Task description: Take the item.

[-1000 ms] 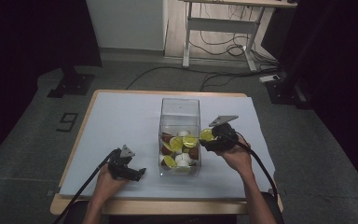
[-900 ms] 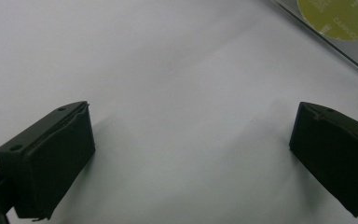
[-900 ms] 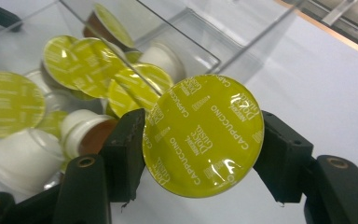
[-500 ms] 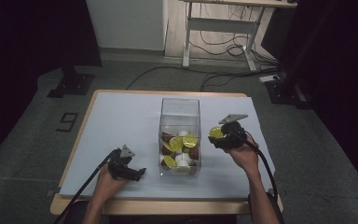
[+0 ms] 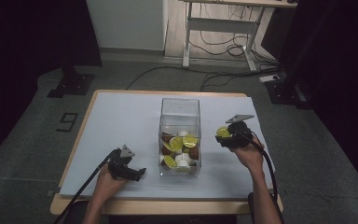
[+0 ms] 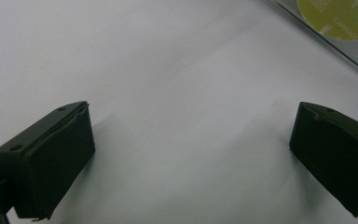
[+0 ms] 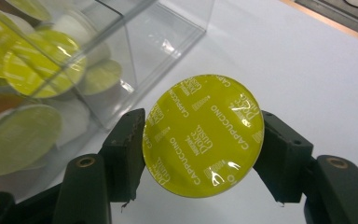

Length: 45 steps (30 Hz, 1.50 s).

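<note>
Nearest, the left gripper rests low over the pale tabletop by the near edge, its fingers spread wide with nothing between them. Farther in, at the tabletop's middle, stands a clear box holding yellow-lidded, white and brown capsules. Just right of the box, the right gripper is raised, its fingers clamped on either side of a yellow-lidded capsule printed "cappuccino". Beyond the tabletop, cables lie on the floor beneath a desk frame.
</note>
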Available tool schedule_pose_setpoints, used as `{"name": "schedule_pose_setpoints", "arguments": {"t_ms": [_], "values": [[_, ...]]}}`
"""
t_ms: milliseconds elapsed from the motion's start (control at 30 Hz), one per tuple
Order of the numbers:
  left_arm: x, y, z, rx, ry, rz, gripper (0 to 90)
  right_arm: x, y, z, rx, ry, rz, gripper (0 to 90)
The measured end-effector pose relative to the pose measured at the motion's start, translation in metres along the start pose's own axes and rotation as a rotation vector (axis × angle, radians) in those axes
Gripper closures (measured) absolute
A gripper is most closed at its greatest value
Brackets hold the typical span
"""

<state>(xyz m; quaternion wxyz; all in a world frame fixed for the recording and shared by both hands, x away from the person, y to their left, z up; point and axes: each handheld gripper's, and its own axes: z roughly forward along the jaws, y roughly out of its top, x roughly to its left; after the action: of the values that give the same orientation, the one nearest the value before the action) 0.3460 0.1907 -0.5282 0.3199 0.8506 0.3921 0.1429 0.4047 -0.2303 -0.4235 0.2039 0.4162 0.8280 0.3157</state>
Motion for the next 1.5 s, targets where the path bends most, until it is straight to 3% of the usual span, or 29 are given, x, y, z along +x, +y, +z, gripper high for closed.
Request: {"name": "schedule_pose_setpoints", "arguments": {"t_ms": [233, 733, 1500], "values": [[0.000, 0.000, 0.000, 0.001, 0.001, 0.002, 0.0, -0.009, -0.009, 0.010, 0.034, -0.025, 0.012, 39.2], [0.000, 0.000, 0.000, 0.001, 0.000, 0.002, 0.0, -0.020, -0.026, 0.033, 0.103, -0.031, 0.034, 39.1], [0.000, 0.000, 0.000, 0.001, 0.000, 0.002, 0.0, -0.030, -0.042, 0.054, 0.166, 0.015, 0.051, 39.0]]}}
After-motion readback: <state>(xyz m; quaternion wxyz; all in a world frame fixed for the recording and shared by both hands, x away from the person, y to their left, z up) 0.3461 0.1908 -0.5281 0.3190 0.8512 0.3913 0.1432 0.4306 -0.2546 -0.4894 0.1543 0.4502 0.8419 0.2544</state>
